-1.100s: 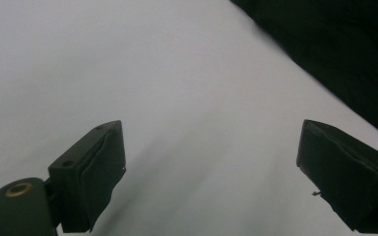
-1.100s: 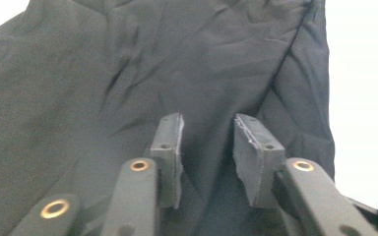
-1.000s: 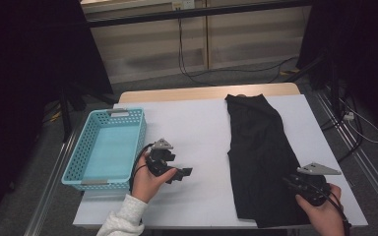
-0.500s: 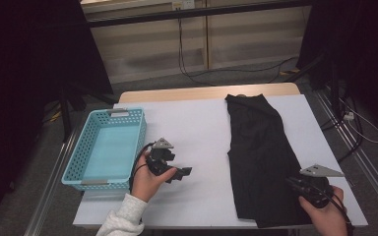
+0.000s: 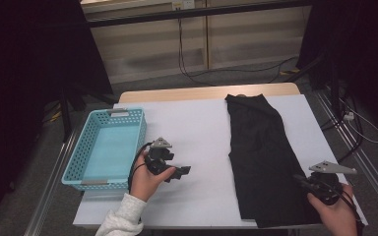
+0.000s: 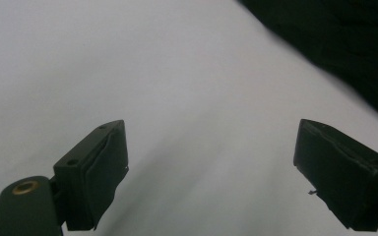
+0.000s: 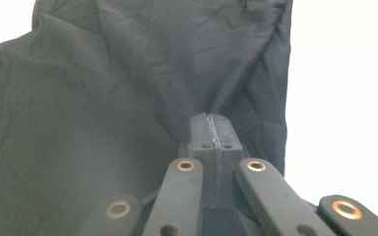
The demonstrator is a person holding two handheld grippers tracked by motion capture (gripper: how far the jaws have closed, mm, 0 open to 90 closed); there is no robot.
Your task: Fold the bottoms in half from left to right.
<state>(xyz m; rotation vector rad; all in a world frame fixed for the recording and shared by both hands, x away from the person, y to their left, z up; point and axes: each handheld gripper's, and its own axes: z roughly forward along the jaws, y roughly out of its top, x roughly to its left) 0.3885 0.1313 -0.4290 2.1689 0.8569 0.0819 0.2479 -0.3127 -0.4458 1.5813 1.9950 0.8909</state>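
the right tongs (image 7: 211,123) have just pinched shut on the black cloth's (image 5: 261,157) near right edge, so lift slowly and keep the fold taut, while the left tongs (image 6: 211,182) wait wide open over the bare desk (image 5: 197,128).

No legible text, label, brand, number or sign anywhere.

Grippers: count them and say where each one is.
2. The left gripper is over bare table right of the basket, jaws wide. The right gripper is at the near right edge of the black cloth, pinching a fold.
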